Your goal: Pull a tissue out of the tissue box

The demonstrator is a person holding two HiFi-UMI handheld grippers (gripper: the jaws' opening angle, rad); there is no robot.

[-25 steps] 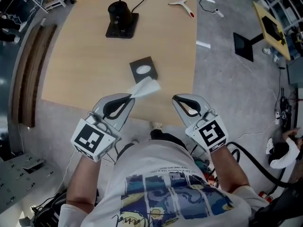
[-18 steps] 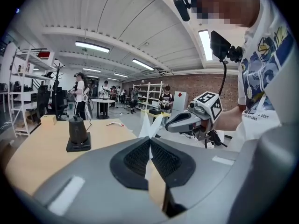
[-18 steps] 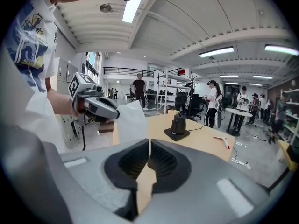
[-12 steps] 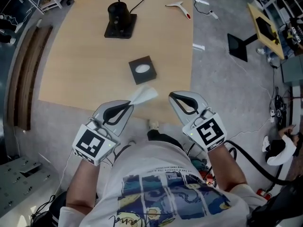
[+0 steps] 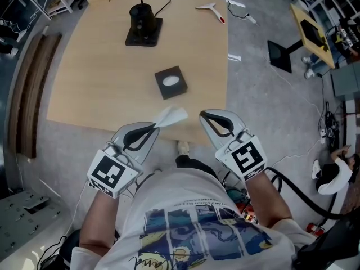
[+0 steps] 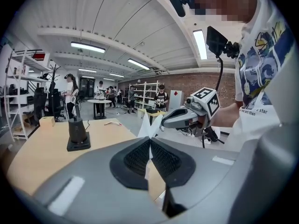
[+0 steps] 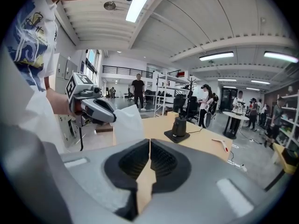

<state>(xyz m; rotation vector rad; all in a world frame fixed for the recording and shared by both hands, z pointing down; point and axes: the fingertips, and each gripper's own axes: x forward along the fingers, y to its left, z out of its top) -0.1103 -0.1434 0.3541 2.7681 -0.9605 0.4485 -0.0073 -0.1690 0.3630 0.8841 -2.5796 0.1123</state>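
Observation:
A dark square tissue box [image 5: 170, 82] with a white oval opening sits in the middle of the wooden table [image 5: 90, 77]. A white tissue [image 5: 171, 116] hangs free of the box, over the table's near edge, with my left gripper [image 5: 156, 126] shut on its corner. In the left gripper view the tissue [image 6: 150, 126] sticks up from between the closed pads of the left gripper [image 6: 150, 141]. My right gripper [image 5: 202, 116] is beside it, shut and empty. The right gripper view shows the right gripper [image 7: 149, 143] with its jaws together, and the tissue [image 7: 127, 125] to its left.
A black stand [image 5: 142, 20] with a cable stands at the table's far side. A white and red tool [image 5: 211, 7] lies at the far right corner. A black floor stand [image 5: 279, 54] and cables are on the floor to the right. People stand far back in the room.
My left gripper has drawn back toward me with the tissue, which is now farther from the box. The right gripper has shifted only slightly.

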